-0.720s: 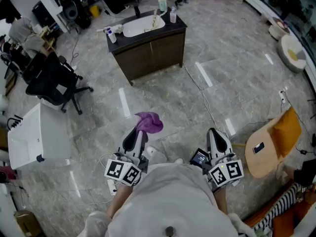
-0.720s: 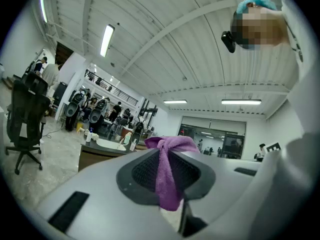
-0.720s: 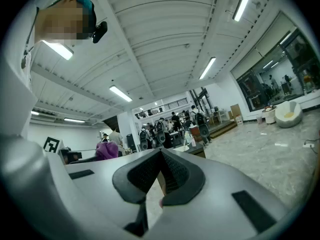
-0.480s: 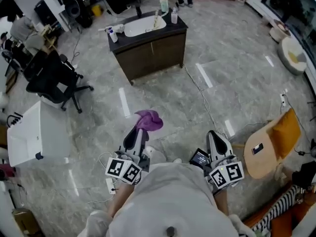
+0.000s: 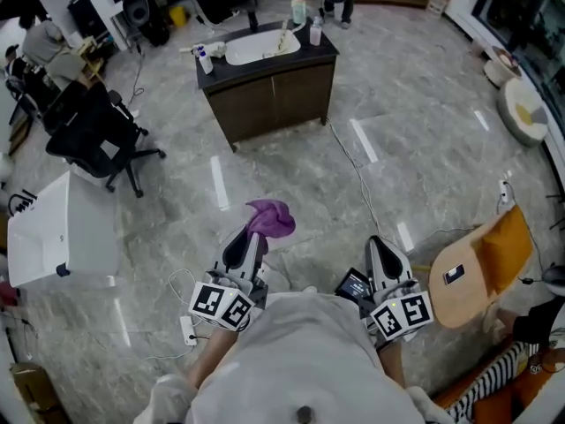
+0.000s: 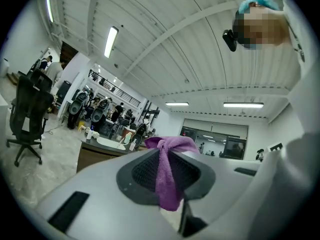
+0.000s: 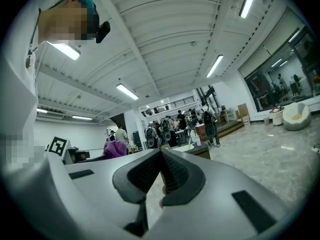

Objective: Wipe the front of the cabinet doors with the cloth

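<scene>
Purple microfibre cloth (image 5: 270,218) bunched and pinched in my left claw (image 5: 251,239), its loose end spilling above the clamped jaws as I stand on the grey marble floor (image 5: 424,148). My right claw (image 5: 386,256) is pressed together on nothing. The dark wooden cabinet (image 5: 274,100), topped by a black counter (image 5: 323,48) carrying a white basin (image 5: 256,47) and bottles, stands well apart from me across open floor, with the cloth nowhere near its two front doors. By my reading, the job is at the approach stage. The next move calls for walking up, lowering the left claw to door height and laying the cloth flat against the wood before any wiping stroke.
</scene>
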`<state>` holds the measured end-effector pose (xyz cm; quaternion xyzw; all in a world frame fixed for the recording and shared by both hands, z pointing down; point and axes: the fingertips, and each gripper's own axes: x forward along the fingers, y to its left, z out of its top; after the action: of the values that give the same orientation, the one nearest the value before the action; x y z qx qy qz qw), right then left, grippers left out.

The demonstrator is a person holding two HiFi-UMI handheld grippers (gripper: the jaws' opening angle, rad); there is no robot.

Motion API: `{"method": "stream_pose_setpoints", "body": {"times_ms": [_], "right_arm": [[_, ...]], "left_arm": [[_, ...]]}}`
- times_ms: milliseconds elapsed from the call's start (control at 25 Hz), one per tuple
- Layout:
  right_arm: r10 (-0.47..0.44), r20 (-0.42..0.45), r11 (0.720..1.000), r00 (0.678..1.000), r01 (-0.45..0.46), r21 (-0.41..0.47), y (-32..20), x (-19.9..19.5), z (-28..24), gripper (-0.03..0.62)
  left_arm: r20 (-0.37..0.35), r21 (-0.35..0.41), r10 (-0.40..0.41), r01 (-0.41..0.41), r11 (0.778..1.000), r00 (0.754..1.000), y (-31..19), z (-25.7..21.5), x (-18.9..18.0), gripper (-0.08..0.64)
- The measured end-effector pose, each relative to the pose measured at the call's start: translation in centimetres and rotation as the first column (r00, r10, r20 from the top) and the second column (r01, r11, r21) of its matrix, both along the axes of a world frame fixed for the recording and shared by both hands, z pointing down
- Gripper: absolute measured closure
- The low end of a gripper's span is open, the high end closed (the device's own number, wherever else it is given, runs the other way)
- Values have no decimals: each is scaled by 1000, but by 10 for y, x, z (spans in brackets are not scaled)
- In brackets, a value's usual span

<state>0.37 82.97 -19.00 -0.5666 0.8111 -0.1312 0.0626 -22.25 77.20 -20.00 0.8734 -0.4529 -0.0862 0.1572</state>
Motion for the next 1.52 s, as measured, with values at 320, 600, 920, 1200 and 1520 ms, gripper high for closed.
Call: {"method": "stream_pose_setpoints", "body": {"times_ms": [320, 600, 920, 1200, 1520], "right_arm": [[18, 2, 1000, 1000, -18, -21, -2, 20, 5, 565], [58, 13, 998, 998, -57, -35, -45, 30, 14, 565], [59, -30, 996, 998, -60, -61, -128, 25, 12, 565], [87, -38, 995, 995, -89, -34, -207, 16, -2, 565], [64, -34, 996, 997, -66, -68, -266, -15, 4, 565]], "left_arm": [[-1, 3, 4, -4, 1000, 1000, -7, 1, 13, 506], [27, -20, 16, -16, 1000, 1000, -53, 14, 20, 506], [-13, -10, 12, -12, 1000, 1000, -154, 15, 21, 506], [-15, 25, 44, -43, 999, 999, -228, 11, 17, 506], [-9, 60, -24, 25, 998, 1000, -285, -1, -25, 506]]}}
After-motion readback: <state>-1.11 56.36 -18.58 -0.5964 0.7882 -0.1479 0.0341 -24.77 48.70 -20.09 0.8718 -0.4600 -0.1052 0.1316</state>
